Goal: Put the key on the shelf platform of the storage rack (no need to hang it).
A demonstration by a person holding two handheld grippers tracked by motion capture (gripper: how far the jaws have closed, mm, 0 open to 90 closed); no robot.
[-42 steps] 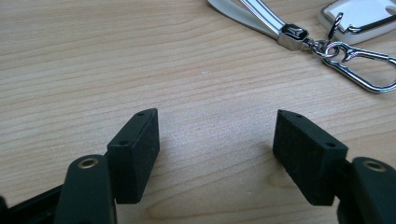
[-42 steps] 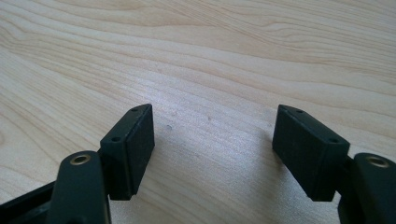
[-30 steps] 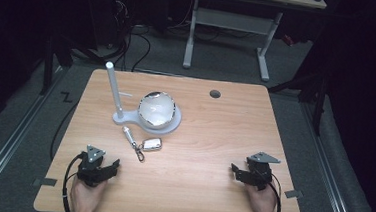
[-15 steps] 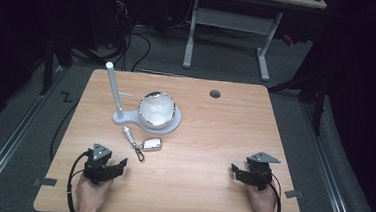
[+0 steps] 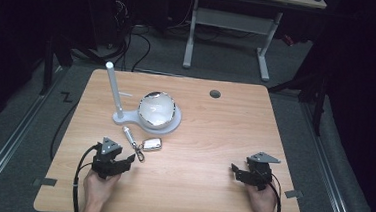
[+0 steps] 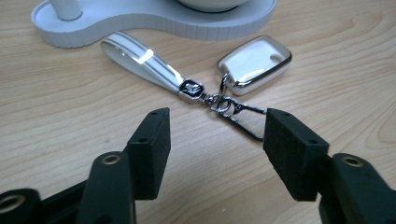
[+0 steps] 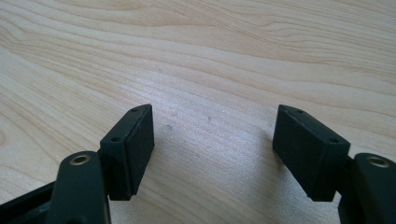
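A key ring lies on the wooden table (image 5: 214, 138): a white strap (image 6: 140, 58), a metal clasp (image 6: 238, 116) and a white chrome-edged fob (image 6: 254, 63). In the high view the fob (image 5: 151, 144) sits just in front of a white stand (image 5: 125, 116) that bears a post and a shiny bowl (image 5: 156, 109). My left gripper (image 6: 215, 126) is low over the table and open. Its jaws have just been closing. The clasp lies just ahead of them, its loop end beside the right pad, and neither pad presses on it. My right gripper (image 7: 212, 116) rests open over bare wood at the front right (image 5: 235, 172).
A round cable hole (image 5: 215, 94) sits near the table's far edge. The stand's upright post (image 5: 112, 88) rises at the left rear. Beyond the table are a desk frame (image 5: 229, 23) and floor cables. Each gripper trails a black cable.
The left hand has moved forward and right toward the key ring, and its jaws stand slightly narrower. The right hand has kept still.
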